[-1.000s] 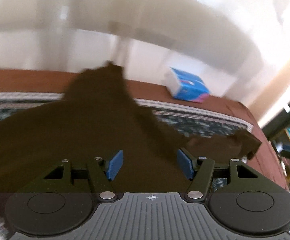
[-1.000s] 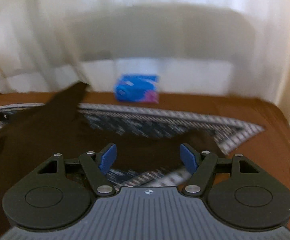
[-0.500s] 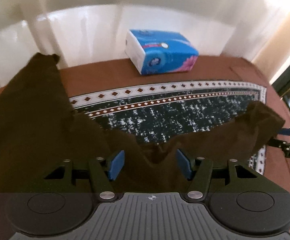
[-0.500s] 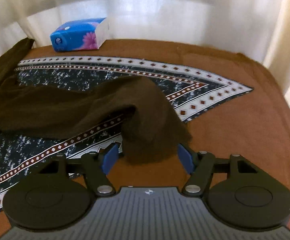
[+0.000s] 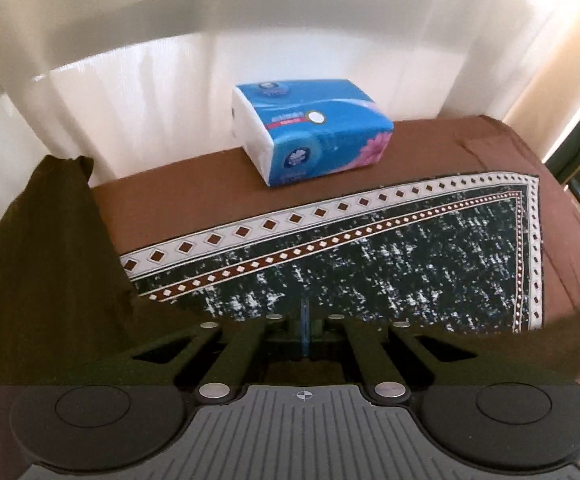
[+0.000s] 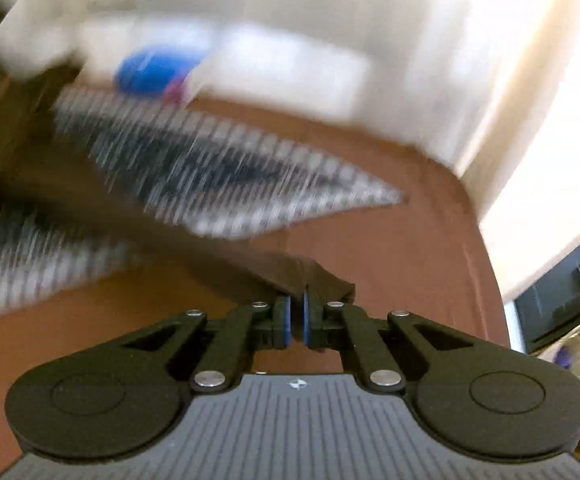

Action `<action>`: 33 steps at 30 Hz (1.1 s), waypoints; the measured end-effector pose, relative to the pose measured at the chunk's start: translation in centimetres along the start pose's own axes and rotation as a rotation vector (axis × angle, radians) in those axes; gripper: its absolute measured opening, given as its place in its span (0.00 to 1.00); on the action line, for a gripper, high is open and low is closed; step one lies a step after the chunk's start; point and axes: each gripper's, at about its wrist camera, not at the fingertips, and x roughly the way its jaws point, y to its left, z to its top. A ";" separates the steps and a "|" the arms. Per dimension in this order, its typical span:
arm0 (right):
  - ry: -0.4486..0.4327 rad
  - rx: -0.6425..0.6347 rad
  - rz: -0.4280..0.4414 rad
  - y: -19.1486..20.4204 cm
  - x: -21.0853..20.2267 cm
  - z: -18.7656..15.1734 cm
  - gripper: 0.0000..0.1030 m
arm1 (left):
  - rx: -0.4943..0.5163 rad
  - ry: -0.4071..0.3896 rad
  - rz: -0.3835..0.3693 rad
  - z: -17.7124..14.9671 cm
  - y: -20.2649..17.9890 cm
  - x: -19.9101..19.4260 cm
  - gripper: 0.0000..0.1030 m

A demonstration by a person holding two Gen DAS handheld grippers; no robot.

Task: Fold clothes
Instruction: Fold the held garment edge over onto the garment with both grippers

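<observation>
Left wrist view: fingers of left gripper [image 5: 305, 330], spread apart half a second ago, now drawn together with dark brown garment [image 5: 50, 280] pinched between them; cloth rising tall at near left, a corner reaching up toward pale curtain [image 5: 250, 60], and a thin strip trailing off to near right along the lower margin. More of patterned mat [image 5: 370, 264] laid bare than before, its diamond border and far right corner plainly exposed. Blue tissue pack [image 5: 310, 132] at far centre on brown table cover [image 5: 194, 184], well apart from the cloth. Open room across the middle and right of the mat; table edge close at far right. Right wrist view: heavily blurred by motion. Fingers of right gripper [image 6: 296, 322], likewise apart half a second ago, now closed on a corner of the same garment [image 6: 310, 276], cloth stretching away to the left over the mat [image 6: 218, 184]. Table cover [image 6: 410, 264] bare to the right as far as its rounded edge; tissue pack [image 6: 154, 74] a blue smear at far left. Judged from both grips: garment seized at two points and lifted taut between them, suited either to spreading flat or to carrying one edge over for a fold; fold state itself not discernible.
</observation>
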 end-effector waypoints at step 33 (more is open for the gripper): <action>0.086 0.389 0.301 -3.2 2.4 -6.1 0.09 | 0.281 0.060 0.090 -0.7 -4.0 1.9 0.00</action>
